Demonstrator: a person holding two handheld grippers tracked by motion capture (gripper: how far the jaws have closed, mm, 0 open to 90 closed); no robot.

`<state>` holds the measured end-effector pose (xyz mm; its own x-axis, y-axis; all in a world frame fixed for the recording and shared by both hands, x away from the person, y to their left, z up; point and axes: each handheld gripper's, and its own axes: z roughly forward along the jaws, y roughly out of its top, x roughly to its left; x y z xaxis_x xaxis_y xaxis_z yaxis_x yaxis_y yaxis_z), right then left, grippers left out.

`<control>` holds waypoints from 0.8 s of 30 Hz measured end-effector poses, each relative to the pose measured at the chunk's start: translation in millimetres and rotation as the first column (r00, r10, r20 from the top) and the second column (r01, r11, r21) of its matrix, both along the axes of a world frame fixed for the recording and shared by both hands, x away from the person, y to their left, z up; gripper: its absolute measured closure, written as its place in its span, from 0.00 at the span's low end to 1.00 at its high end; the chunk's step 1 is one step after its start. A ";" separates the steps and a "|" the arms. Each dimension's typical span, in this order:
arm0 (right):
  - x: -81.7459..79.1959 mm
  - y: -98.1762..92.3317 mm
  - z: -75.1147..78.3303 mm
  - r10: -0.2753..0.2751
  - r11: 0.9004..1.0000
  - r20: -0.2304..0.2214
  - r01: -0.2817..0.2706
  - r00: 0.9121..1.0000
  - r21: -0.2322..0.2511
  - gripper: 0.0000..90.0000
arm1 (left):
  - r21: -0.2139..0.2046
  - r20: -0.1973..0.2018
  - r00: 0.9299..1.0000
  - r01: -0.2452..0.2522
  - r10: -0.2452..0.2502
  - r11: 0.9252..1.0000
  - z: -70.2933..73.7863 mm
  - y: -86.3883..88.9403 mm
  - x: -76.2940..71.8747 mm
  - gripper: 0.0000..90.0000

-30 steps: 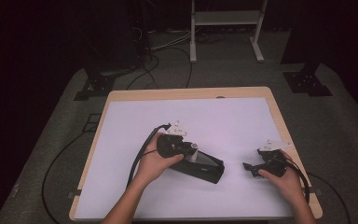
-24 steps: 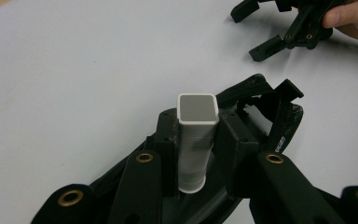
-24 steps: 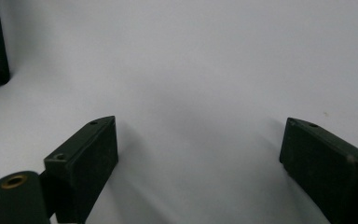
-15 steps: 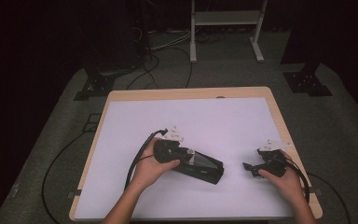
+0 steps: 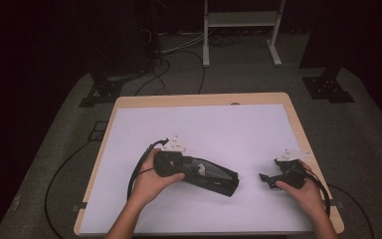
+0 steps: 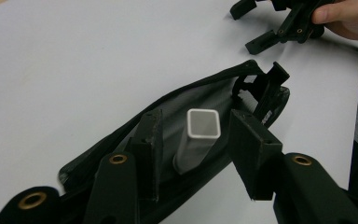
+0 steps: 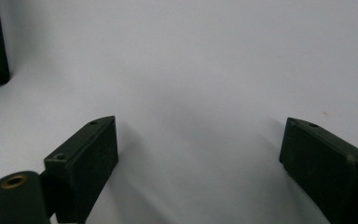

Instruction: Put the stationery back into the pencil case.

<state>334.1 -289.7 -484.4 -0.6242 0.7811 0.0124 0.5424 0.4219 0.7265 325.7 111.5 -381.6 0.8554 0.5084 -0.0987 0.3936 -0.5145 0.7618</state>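
Black pouch (image 6: 121, 135): 1 | grey tube (image 6: 198, 137): 1 | tongs (image 6: 193, 140): 2 | table (image 5: 199, 99): 1

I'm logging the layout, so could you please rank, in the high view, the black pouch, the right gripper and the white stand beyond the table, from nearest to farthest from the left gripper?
1. Black pouch: directly at the left gripper, lying on the white table.
2. Right gripper: across the table's near right side.
3. White stand: on the floor beyond the far edge.

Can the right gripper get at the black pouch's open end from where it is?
Probably yes. The right gripper sits open on bare table, jaws toward the black pouch, with nothing between them.
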 end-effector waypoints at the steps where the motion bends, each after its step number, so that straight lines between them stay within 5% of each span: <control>1: 0.0 0.0 0.0 0.000 1.000 0.000 0.000 1.000 0.000 0.11 | 0.000 0.001 1.000 -0.007 0.007 1.000 0.4 3.2 -0.7 0.60; 13: 0.0 0.0 0.0 0.000 1.000 0.000 0.000 1.000 0.001 0.11 | 0.047 0.023 0.998 -0.055 0.054 0.997 -3.7 35.9 -9.9 0.44; 24: 0.1 0.0 0.0 0.001 1.000 0.001 -0.001 1.000 0.000 0.11 | 0.098 0.023 0.991 -0.136 0.134 0.986 -24.7 74.4 -21.3 0.30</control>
<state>334.1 -289.7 -484.4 -0.6247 0.7807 0.0118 0.5417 0.4225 0.7267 304.4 185.9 -406.3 0.7794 0.6259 -0.0280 0.4523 -0.5311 0.7165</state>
